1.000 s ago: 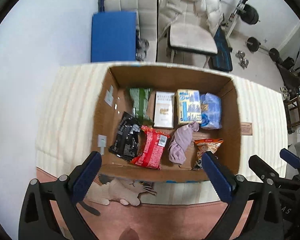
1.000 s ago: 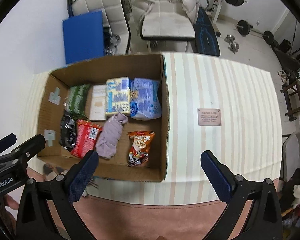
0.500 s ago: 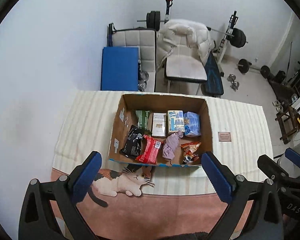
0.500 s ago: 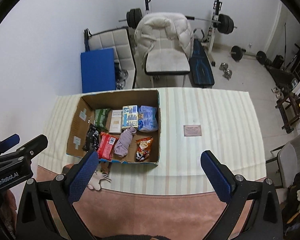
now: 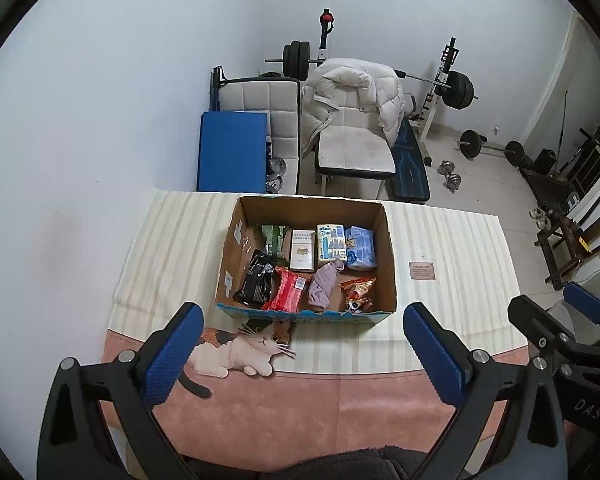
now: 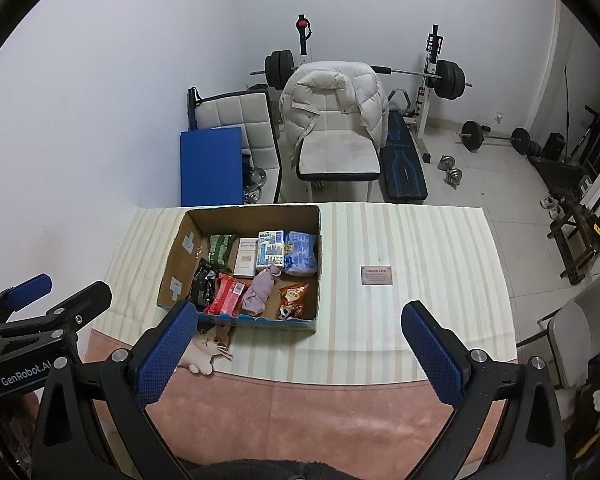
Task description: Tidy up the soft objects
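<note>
Cardboard walls hold everything: the box (image 5: 388, 256) sits on the striped desk (image 5: 452, 280) with the soft things already inside. A lilac cloth (image 5: 323, 285) lies crumpled near the middle front, a red packet (image 5: 288, 291) and a black packet (image 5: 256, 280) to its left, an orange snack bag (image 5: 356, 290) to its right. Along the back stand a green pack (image 5: 273, 236), a white box (image 5: 302, 250), a tissue pack (image 5: 331, 242) and a blue pack (image 5: 361, 248).

My left claw (image 5: 304, 354) is spread wide and holds nothing; it hangs above the near desk edge, well short of the box. My right claw (image 6: 300, 354) is equally wide and empty, off to the right of the box over bare stripes.

I judge the sorting nearly done, or between picks. If I go in again, the cloth looks like the loosest piece. To do it well I would come down straight over its bunched middle, keep the fingers clear of the red packet and the snack bag on either side, pinch a thick fold rather than a thin edge, and lift slowly so it does not drag its neighbours. The front wall is low but close, so I should approach from above and not across the rim.
</note>
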`<state>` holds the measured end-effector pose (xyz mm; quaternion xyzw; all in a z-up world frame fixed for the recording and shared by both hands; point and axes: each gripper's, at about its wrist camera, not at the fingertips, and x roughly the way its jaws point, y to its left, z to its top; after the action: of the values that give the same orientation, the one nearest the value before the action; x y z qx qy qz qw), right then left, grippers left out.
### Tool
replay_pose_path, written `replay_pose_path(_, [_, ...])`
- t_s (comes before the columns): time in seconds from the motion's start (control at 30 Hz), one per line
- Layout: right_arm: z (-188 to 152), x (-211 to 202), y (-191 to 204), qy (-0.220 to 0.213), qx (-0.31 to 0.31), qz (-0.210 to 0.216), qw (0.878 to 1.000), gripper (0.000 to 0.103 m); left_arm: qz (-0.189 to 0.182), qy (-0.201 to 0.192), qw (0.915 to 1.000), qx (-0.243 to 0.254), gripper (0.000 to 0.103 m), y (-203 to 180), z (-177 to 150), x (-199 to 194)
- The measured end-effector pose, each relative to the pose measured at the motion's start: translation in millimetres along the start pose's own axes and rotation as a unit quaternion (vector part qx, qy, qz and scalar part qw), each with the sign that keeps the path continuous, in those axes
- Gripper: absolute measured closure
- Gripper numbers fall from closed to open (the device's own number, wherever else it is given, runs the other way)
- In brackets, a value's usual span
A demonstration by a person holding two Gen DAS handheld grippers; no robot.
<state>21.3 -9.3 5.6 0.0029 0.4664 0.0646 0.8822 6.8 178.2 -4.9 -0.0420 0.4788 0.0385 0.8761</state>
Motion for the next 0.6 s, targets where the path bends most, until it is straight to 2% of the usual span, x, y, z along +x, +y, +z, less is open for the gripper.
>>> replay_pose_path(0.13, [-3, -9, -1, -0.007, -0.001, -0.004, 1.000, 0.000, 0.008, -0.012, 0.9999, 0.003, 0.000, -1, -2, -10])
replay_pose_path(0.6, [-6, -27, 1, -0.020, -0.008, -0.009, 1.000, 0.000, 0.005, -0.014, 0.9999, 0.001, 0.000, 0, -6, -15])
